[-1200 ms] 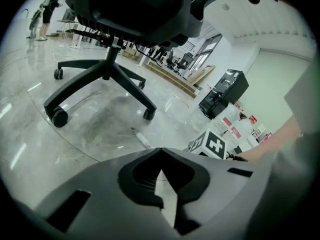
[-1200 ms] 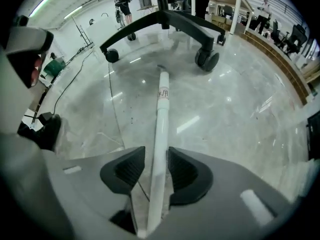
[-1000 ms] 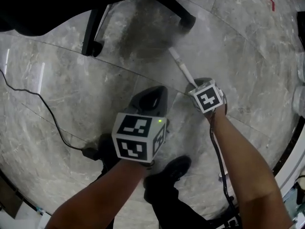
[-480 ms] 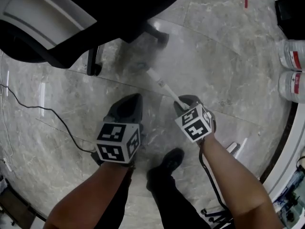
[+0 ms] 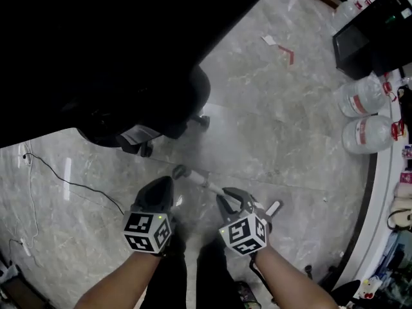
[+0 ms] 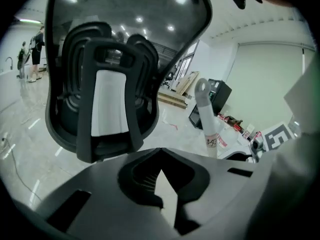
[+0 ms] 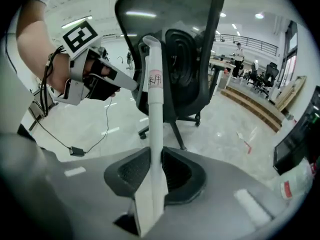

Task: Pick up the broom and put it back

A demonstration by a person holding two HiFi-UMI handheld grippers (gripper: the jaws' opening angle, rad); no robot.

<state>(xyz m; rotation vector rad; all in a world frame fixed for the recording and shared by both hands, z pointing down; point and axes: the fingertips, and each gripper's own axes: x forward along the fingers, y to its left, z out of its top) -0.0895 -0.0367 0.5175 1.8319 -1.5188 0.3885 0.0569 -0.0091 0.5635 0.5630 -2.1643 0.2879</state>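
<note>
white broom handle [image 7: 152, 99] sits clamped in right gripper [image 7: 152, 153], left gripper [image 6: 160, 151] closed empty alongside.

I see a glossy, marble-like grey floor [image 5: 277, 127], a smooth white plastic-looking broom handle [image 7: 155, 114], a chair [image 6: 145, 49] of matt black plastic with a sheer mesh back, and 2 clear plastic bottles [image 5: 362, 96].

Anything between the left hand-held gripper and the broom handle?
Nothing. Head view shows only bare floor between left hand-held gripper and broom handle.
</note>
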